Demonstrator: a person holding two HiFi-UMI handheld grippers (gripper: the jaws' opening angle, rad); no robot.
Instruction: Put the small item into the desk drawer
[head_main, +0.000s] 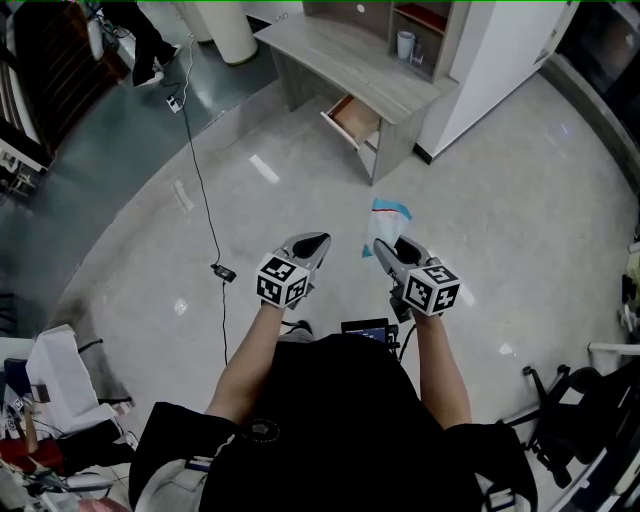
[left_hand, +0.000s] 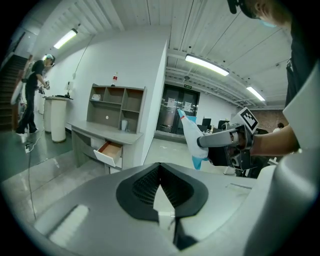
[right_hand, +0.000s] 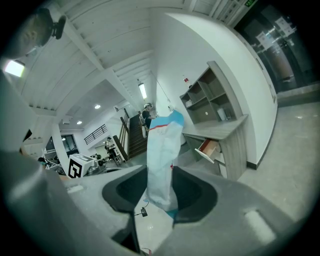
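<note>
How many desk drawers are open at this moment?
1. The open drawer juts out just under the top of the desk, on the side facing the person. Other drawers may be hidden.

left gripper (head_main: 318, 241): jaws together, empty | right gripper (head_main: 386, 250): jaws clamped on packet (head_main: 384, 222) | both forearms (head_main: 246, 355) extended forward

I am looking down at a pale, glossy floor (head_main: 300, 200) — a grey desk (head_main: 330, 45) is standing on it, its drawer (head_main: 352, 118) hanging open. A thin cable (head_main: 200, 170) is trailing across the floor to a small black device (head_main: 223, 271) — a cup (head_main: 405, 44) is sitting on the desk.
</note>
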